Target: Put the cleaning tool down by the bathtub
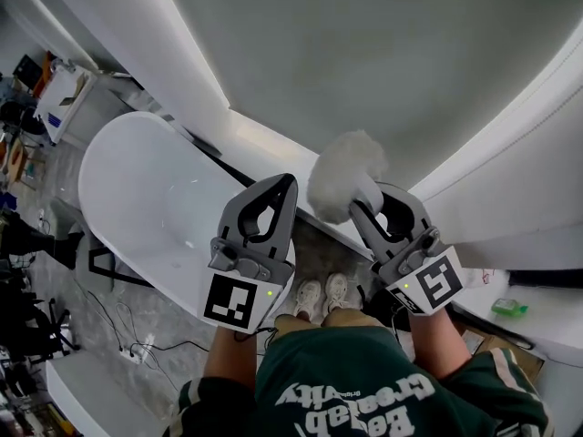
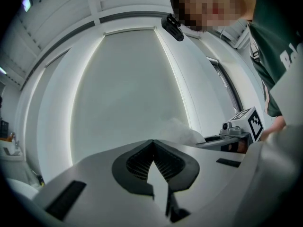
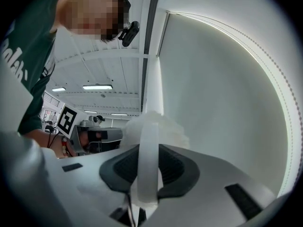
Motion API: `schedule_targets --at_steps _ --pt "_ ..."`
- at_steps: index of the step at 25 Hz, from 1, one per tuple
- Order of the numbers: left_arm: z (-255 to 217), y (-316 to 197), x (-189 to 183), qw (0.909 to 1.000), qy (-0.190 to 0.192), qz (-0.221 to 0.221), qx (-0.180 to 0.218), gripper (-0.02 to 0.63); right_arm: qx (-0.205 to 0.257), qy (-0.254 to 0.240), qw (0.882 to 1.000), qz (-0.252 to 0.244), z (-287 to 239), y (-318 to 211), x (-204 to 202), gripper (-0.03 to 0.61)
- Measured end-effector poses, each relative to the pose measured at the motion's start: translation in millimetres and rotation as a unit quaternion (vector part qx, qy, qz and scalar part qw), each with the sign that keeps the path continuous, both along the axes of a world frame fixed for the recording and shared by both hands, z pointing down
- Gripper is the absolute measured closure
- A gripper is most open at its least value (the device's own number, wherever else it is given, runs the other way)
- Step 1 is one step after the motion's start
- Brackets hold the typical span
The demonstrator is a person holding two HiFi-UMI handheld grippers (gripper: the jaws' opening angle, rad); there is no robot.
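A fluffy white cleaning tool with a white handle is held up in front of the curved white wall. My right gripper is shut on that handle, and the fluffy head sticks out past its jaws. To its left, my left gripper is shut with nothing in it; its jaws meet at a point. The white bathtub lies below and to the left of both grippers. In the left gripper view the tool's head shows to the right.
A green bottle lies on a white ledge at the right. Cables trail over the grey floor left of the person. A white cabinet stands beyond the tub. The person's shoes stand by the tub's near end.
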State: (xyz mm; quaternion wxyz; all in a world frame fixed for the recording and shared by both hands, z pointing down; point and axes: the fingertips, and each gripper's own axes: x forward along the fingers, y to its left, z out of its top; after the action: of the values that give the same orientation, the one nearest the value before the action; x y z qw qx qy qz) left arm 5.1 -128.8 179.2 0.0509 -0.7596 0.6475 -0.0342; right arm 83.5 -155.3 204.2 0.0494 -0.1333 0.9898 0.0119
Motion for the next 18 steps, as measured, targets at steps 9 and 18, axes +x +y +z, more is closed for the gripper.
schedule_targets --at_steps 9,18 --pt "23 -6 -11 0.9984 -0.022 -0.051 0.006 0.614 -0.023 0.005 0.999 -0.025 28 -14 -7 0.483" --pt "44 -9 -37 0.9950 -0.040 -0.091 0.013 0.615 -0.029 0.024 0.999 -0.021 50 -22 -22 0.483"
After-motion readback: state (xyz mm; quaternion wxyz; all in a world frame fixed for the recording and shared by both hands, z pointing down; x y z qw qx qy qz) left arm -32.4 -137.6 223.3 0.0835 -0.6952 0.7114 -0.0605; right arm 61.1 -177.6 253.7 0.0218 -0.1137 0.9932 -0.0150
